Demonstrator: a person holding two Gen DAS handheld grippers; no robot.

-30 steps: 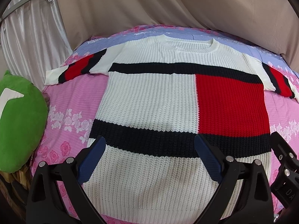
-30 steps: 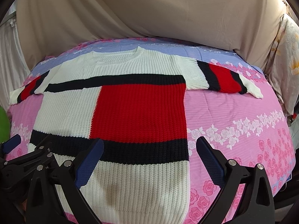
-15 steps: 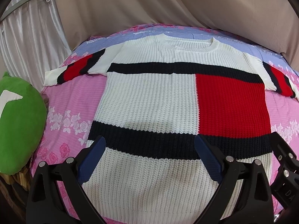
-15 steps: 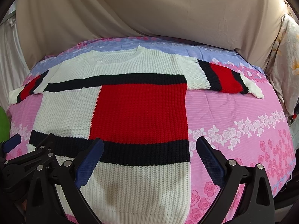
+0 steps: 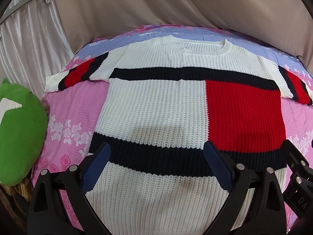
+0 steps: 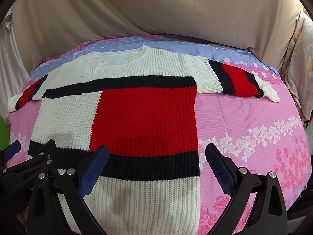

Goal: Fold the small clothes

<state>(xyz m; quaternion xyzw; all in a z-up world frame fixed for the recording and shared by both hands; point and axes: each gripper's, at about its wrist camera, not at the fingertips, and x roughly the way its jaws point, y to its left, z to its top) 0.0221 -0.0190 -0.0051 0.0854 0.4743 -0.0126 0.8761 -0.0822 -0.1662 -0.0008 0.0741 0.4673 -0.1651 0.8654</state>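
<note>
Since a second ago we have eased both grippers slightly back over the hem, so the sweater (image 5: 156,107) sits a touch lower in both views, and it has not shifted on the bed. We hold the left gripper (image 5: 157,156) and the right gripper (image 6: 157,156) above its lower band, jaws spread wide and gripping nothing. It lies flat, face up, sleeves out, on the pink floral bedspread (image 6: 244,117), beside a green cushion (image 5: 19,133).

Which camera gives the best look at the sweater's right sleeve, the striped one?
The right wrist view: the whole right sleeve lies flat on the bedspread, cuff included. The left wrist view crops it at the frame edge.
</note>
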